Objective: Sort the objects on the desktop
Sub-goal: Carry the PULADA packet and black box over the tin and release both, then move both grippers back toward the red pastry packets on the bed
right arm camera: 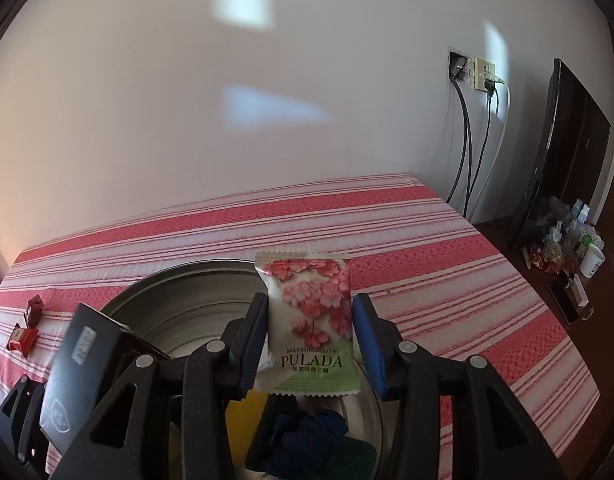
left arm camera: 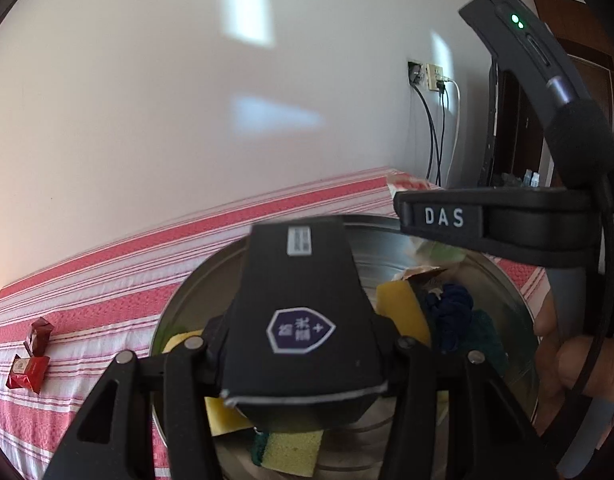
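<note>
- Red striped cloth [right arm camera: 467, 280] is covering the table right under both grippers.
- Right gripper [right arm camera: 309, 320] is standing a little open around the marshmallow packet [right arm camera: 311, 312]. One pad is touching it, and the other looks just apart.
- That packet is looking light, puffy and slippery, so holding its flat sides is feeling safest.
- Left gripper [left arm camera: 303, 344] is carrying a stiff black box [left arm camera: 299, 300]. The box is hiding the pads, so I cannot tell its grip.
- Both things are hanging over the metal bowl [right arm camera: 187, 280], which is holding sponges [left arm camera: 291, 448].
- Red candies [left arm camera: 29, 368] are waiting farther off.
</note>
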Available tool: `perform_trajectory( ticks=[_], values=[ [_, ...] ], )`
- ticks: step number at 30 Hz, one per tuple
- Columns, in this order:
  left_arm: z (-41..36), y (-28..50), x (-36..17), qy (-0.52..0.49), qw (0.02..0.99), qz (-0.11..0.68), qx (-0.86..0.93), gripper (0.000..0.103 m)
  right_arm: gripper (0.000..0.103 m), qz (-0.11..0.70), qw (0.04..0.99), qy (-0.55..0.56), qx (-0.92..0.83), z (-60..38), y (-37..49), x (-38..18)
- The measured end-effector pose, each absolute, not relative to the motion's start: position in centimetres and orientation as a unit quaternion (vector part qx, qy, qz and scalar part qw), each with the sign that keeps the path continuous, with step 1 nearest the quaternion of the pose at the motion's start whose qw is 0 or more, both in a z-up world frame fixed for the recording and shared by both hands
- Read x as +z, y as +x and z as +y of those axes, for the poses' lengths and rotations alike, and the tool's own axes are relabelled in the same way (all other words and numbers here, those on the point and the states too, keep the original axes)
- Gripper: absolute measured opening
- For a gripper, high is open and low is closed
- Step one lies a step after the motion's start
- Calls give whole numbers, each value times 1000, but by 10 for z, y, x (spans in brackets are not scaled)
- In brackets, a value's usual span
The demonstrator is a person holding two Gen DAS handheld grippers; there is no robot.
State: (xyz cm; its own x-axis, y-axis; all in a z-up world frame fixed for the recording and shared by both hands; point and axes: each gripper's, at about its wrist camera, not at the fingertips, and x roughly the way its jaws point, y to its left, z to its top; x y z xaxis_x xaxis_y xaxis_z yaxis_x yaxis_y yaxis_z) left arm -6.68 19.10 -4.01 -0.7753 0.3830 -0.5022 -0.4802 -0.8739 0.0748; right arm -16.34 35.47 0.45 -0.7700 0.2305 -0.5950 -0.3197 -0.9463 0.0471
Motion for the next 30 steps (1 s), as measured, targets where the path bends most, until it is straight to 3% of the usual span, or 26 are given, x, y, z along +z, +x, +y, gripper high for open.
perform_trajectory(
  ticks=[2,5,14,18,30],
  values=[
    [186,-64,-38,-234,222,92,942,80,79,91,142,-294,941,357,-156,6],
    [176,-60,-35,-212,208,78,952,98,83,102,150,-237,955,356,-135,12],
    [127,-66,-26,-134,127,41,982,98,103,100,216,3,971,326,-52,15],
    [113,-68,-31,-114,89,49,988,100,103,125,232,77,962,317,-24,5],
    [97,-79,-36,-130,89,5,988,102,103,117,266,76,954,294,-19,-14]
  ],
)
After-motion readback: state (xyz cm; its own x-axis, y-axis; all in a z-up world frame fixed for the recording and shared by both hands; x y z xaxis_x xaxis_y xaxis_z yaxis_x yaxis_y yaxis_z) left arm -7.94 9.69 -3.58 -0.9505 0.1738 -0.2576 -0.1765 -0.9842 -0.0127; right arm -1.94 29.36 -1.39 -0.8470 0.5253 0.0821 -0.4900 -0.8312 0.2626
